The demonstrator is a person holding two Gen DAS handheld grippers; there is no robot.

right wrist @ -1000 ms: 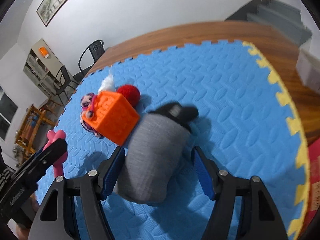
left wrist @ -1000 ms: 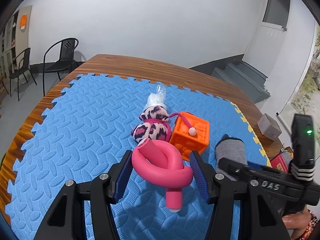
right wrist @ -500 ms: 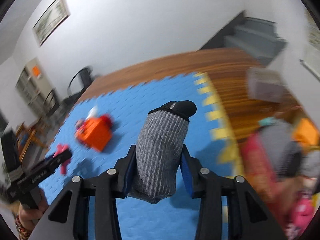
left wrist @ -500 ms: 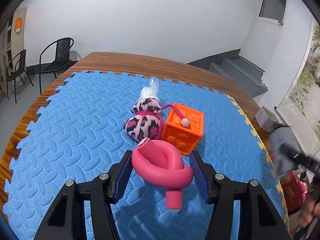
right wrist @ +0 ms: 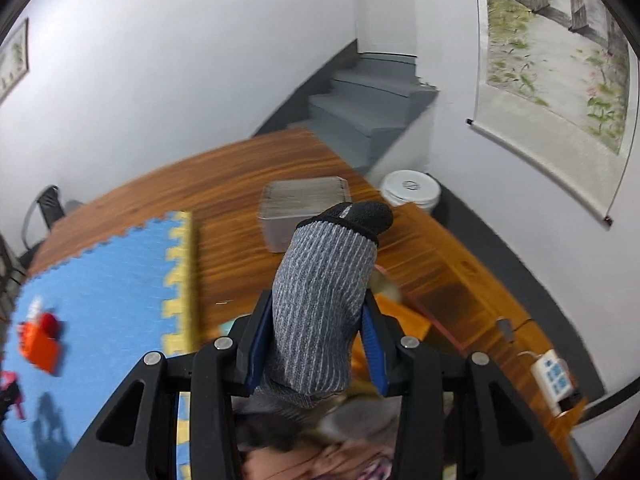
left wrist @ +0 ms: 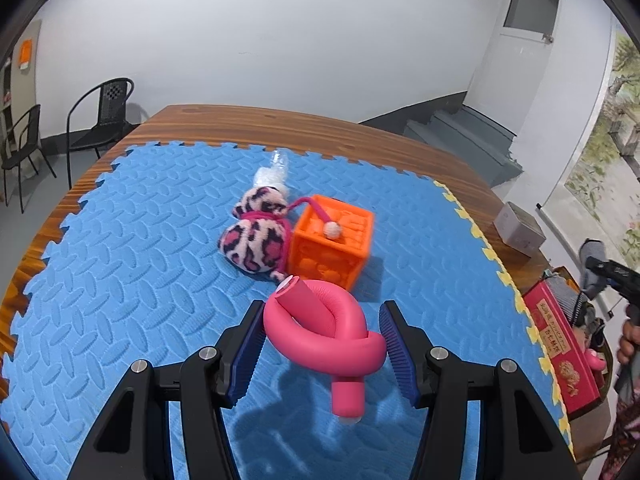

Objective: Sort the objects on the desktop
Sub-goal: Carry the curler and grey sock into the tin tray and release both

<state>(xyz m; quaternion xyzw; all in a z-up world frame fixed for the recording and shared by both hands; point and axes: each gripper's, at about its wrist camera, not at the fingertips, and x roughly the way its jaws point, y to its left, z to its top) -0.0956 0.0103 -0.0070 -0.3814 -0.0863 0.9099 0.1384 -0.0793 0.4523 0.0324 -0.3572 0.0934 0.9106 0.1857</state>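
Observation:
My left gripper (left wrist: 322,344) is shut on a pink foam twist roller (left wrist: 324,330) and holds it above the blue foam mat (left wrist: 132,264). Beyond it on the mat lie a pink leopard plush (left wrist: 258,240), an orange cube (left wrist: 332,246) and a clear plastic wrap (left wrist: 272,174). My right gripper (right wrist: 318,336) is shut on a grey sock with a black toe (right wrist: 328,292), held off the mat's right edge over the wooden table (right wrist: 236,196). The right gripper also shows far right in the left wrist view (left wrist: 608,270).
A grey box (right wrist: 304,208) sits on the table beyond the sock. A red box (left wrist: 560,344) holding items lies at the table's right edge. A white power strip (right wrist: 554,376) lies to the right. Chairs (left wrist: 100,116) stand far left.
My right gripper has swung right with the sock, off the mat and over the table's right side. My left gripper holds the pink roller in about the same place.

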